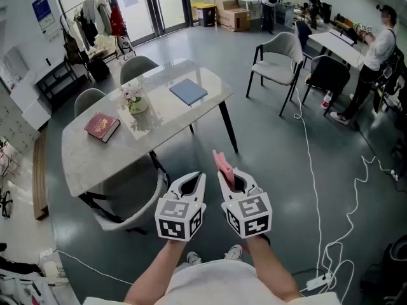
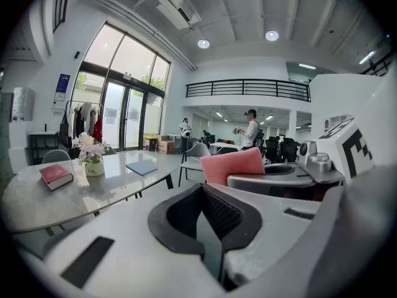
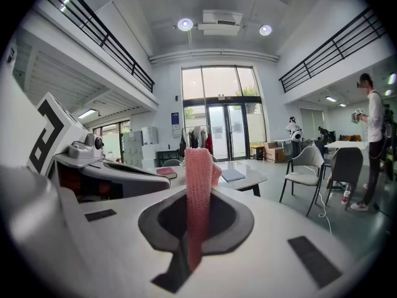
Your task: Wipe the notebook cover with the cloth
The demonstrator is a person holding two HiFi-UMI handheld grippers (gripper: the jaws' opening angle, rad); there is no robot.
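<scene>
A: Gripper states?
B: The right gripper (image 1: pixel 224 170) is clamped on the pink cloth (image 3: pixel 198 185), which stands up past its jaws. The left gripper (image 1: pixel 194 180) has its jaws together with nothing between them.
A: Notebook position?
B: The blue notebook (image 1: pixel 188 91) lies flat on the far half of the pale table (image 1: pixel 165 132). It is ahead and slightly left, well apart from both grippers. The red book (image 1: pixel 102 126) is further left.
A: Long axis?
B: Cannot tell. It sits corner-on and its outline reads nearly square.
A: Nearer hand?
B: They are side by side, the left marginally nearer. Judgement: wiping has not begun, and the right gripper must travel forward-left.
</scene>
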